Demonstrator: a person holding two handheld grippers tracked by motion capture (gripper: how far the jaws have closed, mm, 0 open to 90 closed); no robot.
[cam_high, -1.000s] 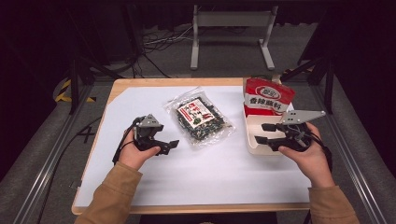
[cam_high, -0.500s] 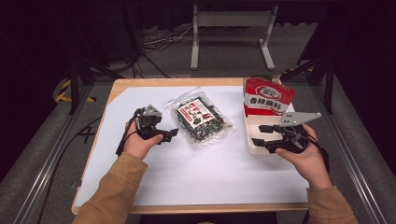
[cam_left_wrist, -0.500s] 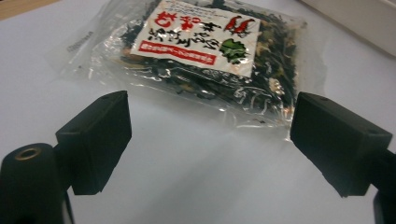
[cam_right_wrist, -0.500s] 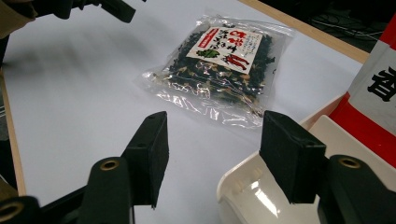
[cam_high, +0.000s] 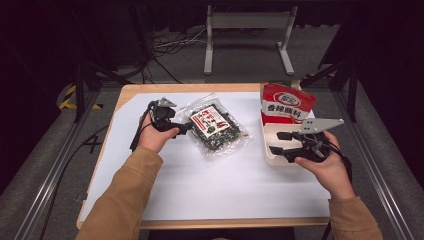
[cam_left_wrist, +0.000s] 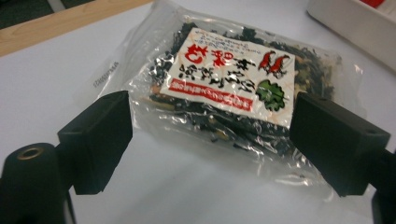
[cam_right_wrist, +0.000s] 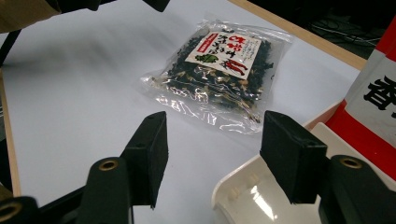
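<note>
A clear bag of dark dried seaweed (cam_high: 216, 128) with a white and red label lies flat on the white table cover. My left gripper (cam_high: 187, 128) sits at the bag's left edge. In the left gripper view its jaws (cam_left_wrist: 211, 122) stand open and have just been closing a little. The bag (cam_left_wrist: 233, 88) lies ahead, its near edge reaching between the pads without touching them. My right gripper (cam_high: 278, 142) hovers open over the near end of a white tray (cam_high: 270, 160) with nothing between its jaws (cam_right_wrist: 215, 140). The bag (cam_right_wrist: 219, 65) lies well beyond them.
A red and white snack packet (cam_high: 287, 102) stands in the far end of the tray, also at the right edge of the right gripper view (cam_right_wrist: 378, 102). The tray's rim (cam_right_wrist: 243, 191) is just under my right jaws. The wooden table edge (cam_high: 200, 88) runs behind the bag.
The left hand has moved away from the person and rightward, bringing its gripper up to the bag's left edge. The right hand has stayed in place.
</note>
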